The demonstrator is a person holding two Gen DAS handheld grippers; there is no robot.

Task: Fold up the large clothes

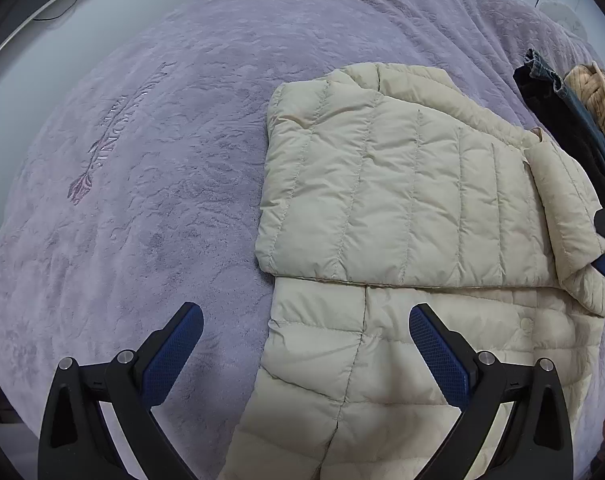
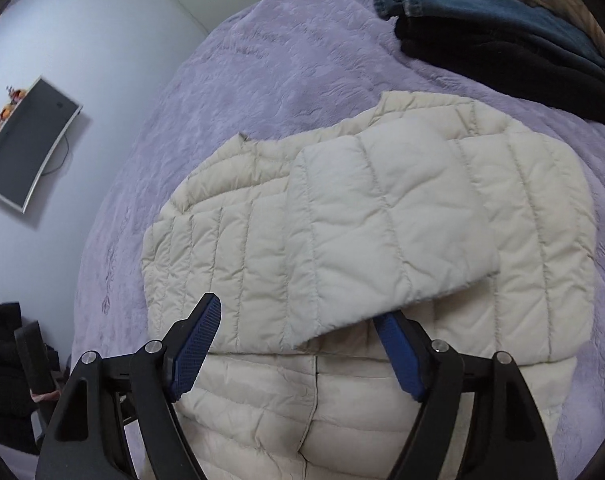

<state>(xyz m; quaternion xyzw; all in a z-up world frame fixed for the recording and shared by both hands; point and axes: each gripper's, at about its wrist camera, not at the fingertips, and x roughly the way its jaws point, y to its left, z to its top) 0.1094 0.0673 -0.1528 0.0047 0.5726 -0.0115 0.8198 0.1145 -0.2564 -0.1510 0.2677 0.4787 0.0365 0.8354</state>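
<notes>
Right wrist view: the right gripper (image 2: 298, 320) hangs released above the cream quilted jacket (image 2: 382, 220), folded on the purple bed blanket (image 2: 262, 60). The left gripper (image 1: 306, 328) gapes empty over the jacket's edge, perhaps not touching.

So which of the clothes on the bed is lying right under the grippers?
The cream quilted jacket; the dark folded clothes sit stacked at the far edge.

Puffer jacket (image 1: 402, 208), cream, quilted: lies flat on the lilac bedspread (image 1: 142, 160), both sleeves folded across its body, hem end unfolded.
</notes>
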